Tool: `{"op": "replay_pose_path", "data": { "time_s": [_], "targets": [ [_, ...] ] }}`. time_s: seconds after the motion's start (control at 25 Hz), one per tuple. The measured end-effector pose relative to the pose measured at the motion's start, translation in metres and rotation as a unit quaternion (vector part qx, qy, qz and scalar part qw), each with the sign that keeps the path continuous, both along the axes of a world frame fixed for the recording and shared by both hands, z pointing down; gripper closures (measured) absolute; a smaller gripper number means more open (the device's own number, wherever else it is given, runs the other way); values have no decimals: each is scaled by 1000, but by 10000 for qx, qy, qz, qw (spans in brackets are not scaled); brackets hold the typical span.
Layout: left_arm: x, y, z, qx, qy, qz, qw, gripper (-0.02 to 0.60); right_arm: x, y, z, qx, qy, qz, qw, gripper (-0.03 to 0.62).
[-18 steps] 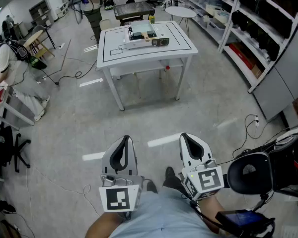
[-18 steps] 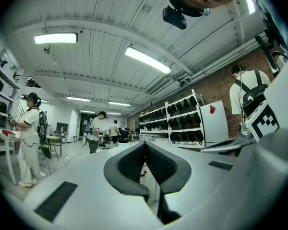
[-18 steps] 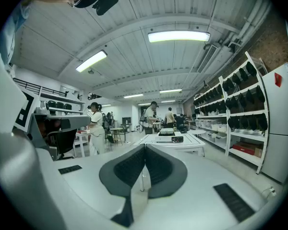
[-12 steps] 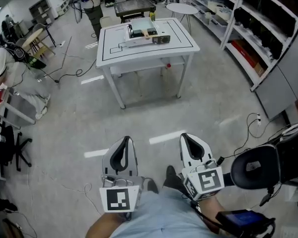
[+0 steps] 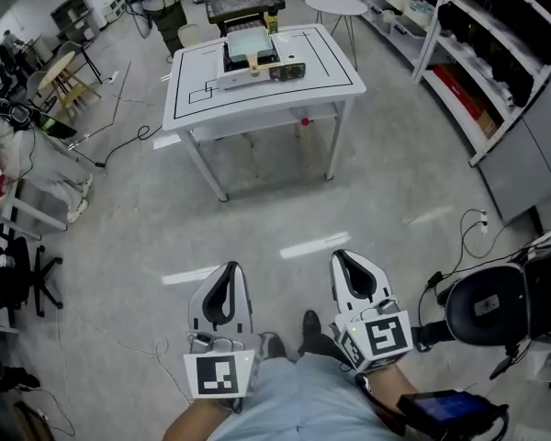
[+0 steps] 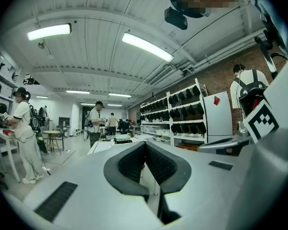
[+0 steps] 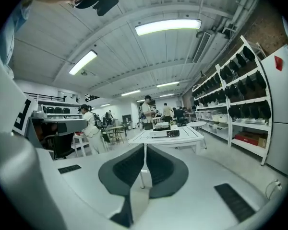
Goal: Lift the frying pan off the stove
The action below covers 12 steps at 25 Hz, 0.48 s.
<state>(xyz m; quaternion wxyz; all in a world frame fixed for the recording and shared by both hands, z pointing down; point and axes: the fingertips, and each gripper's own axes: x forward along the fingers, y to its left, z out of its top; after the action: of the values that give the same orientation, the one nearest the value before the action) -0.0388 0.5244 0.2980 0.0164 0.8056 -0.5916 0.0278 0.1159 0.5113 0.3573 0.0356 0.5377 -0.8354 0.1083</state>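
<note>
Both claws are empty and closed: the left claw has its dark pads pressed together with nothing between them, as the left gripper view shows, and the right claw is likewise fully closed on nothing. They hang side by side, low and close to the person's body, pointing forward over bare floor, which reads as a carrying posture for walking rather than a reach. The white counter stands well ahead of both claws, beyond any reach from here. On its far half sits a low boxy unit that I take to be the stove, slightly left of straight ahead from the right claw. The frying pan is presumably on top of it, since a pale shape with a brownish strip rests there, but at this range I cannot make it out as a pan or find its handle. Storage shelves run along the right claw's side, leaving an open lane to the counter. My judgement is that the task has not really begun: the approach comes first, and a claw must open before it can take the pan's handle.
</note>
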Motion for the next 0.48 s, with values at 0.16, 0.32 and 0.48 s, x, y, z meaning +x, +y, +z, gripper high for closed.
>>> {"op": "replay_pose_path", "data": {
  "time_s": [0.16, 0.32, 0.48],
  "targets": [
    [25, -23, -13, 82, -52, -112, 9999, 565, 22, -30, -4, -57, 26, -169, 9998, 545],
    [31, -45, -23, 34, -205, -339, 9992, 565, 32, -58, -6, -112, -17, -266, 9996, 545],
    [28, -63, -16, 49, -25, -462, 9989, 565, 28, -84, -2, -150, 1, -425, 9990, 545]
  ]
}}
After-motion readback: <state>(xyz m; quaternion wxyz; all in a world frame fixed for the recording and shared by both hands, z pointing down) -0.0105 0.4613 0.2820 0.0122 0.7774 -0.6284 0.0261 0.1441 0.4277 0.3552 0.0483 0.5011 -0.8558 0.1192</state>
